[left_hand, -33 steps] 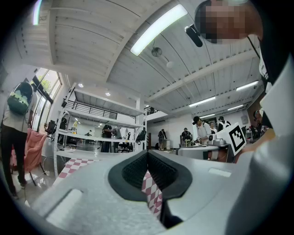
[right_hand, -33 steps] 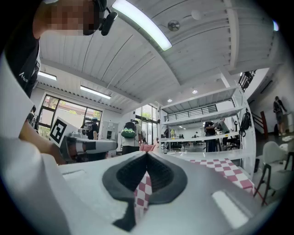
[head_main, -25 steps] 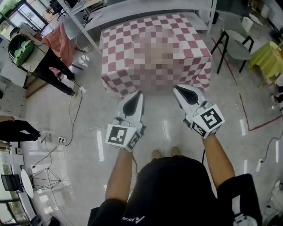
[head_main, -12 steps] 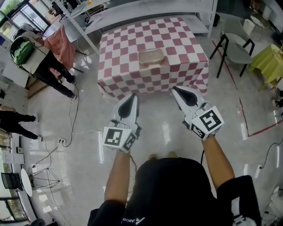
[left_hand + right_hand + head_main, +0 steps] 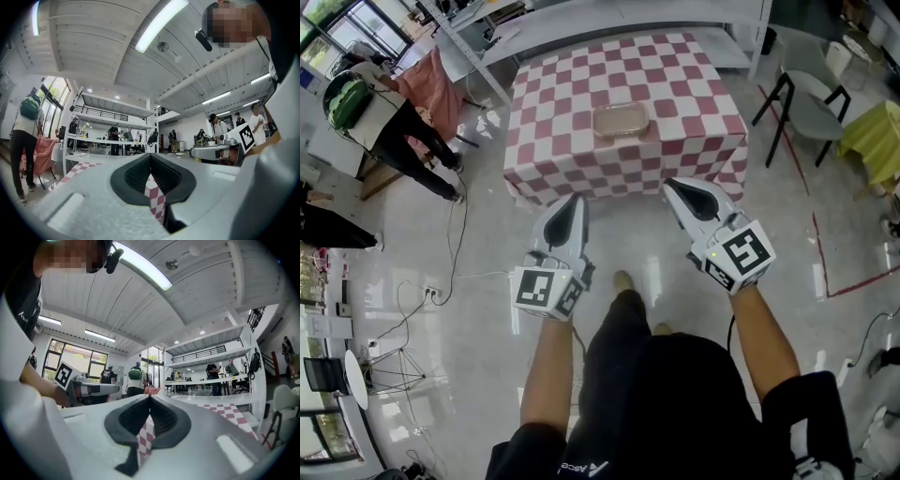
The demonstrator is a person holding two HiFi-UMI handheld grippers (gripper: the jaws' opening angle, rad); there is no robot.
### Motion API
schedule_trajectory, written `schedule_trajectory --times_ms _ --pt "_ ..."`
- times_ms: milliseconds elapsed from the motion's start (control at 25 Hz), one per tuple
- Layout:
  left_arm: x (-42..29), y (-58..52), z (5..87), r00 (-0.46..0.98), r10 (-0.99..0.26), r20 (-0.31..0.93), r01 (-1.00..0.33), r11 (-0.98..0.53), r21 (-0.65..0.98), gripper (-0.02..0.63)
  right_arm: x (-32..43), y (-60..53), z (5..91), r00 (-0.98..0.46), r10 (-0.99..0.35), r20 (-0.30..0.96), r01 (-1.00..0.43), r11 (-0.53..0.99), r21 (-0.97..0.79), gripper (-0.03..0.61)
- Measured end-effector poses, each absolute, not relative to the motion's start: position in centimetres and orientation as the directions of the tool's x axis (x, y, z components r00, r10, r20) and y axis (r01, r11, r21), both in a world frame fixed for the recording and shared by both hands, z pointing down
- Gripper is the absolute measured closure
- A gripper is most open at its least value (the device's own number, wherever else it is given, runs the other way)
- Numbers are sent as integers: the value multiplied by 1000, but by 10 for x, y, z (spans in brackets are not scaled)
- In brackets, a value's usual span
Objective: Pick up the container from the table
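A shallow tan container rests near the middle of a table with a red-and-white checked cloth. My left gripper is held over the floor just short of the table's near edge, its jaws shut with nothing in them. My right gripper hangs beside it at the same distance, also shut and empty. In the left gripper view the left gripper shows only checked cloth past its tips; the right gripper likewise faces the cloth. The container is hidden in both gripper views.
A black-framed chair stands right of the table, with a yellow-draped one beyond. A person with a green backpack stands at the left by a pink cloth. Shelving runs behind the table. Cables trail across the glossy floor.
Both grippers have come closer to the table's near edge, jaws still shut. The person's foot has stepped forward between the arms.
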State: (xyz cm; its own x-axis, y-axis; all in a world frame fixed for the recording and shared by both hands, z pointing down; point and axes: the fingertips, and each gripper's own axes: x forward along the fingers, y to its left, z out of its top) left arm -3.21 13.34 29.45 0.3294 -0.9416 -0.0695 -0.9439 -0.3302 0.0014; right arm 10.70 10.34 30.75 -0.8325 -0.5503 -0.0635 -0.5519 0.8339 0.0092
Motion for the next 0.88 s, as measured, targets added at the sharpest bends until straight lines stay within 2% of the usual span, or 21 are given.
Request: schedule_trajectory --times_ms 480,880 --pt "-78 18 307 372 -923 -97 -928 -372 -23 603 61 -4 319 -807 -589 -25 -590 806 52 575" --pt "-131 -97 331 452 -890 -60 -892 -451 -40 603 3 -110 336 -758 -652 32 -649 758 67 575"
